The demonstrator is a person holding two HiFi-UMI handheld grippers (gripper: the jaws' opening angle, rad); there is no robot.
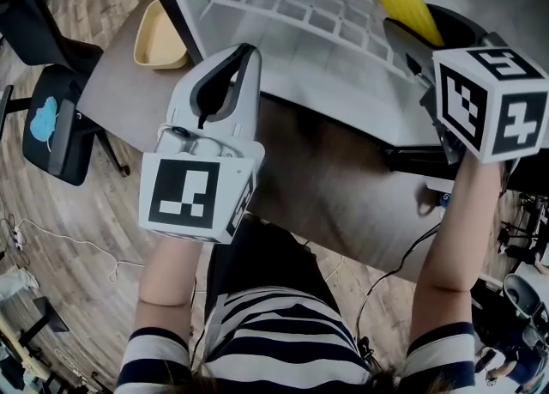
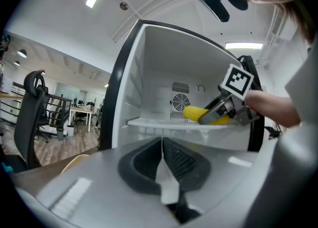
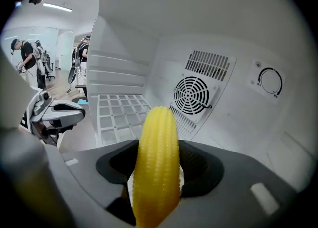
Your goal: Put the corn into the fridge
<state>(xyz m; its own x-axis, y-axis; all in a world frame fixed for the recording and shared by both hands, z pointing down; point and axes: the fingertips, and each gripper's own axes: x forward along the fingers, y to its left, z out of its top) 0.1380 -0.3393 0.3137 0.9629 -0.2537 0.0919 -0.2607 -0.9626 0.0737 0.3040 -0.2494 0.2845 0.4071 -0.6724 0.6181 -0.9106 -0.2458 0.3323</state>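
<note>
A yellow corn cob (image 3: 156, 165) stands clamped between the jaws of my right gripper (image 3: 157, 172), which is shut on it. The cob (image 1: 405, 2) sits inside the open white fridge (image 1: 300, 49), just above its wire shelf (image 3: 119, 115). In the left gripper view the corn (image 2: 198, 114) and the right gripper (image 2: 226, 108) show over the shelf in front of the fan grille. My left gripper (image 1: 232, 66) is shut with nothing between its pads, held in front of the fridge's lower edge.
A round fan grille (image 3: 196, 95) and a dial (image 3: 271, 80) are on the fridge's back wall. A beige bowl (image 1: 159, 36) lies on the brown table (image 1: 129, 83) left of the fridge. A black office chair (image 1: 51, 118) stands at the left.
</note>
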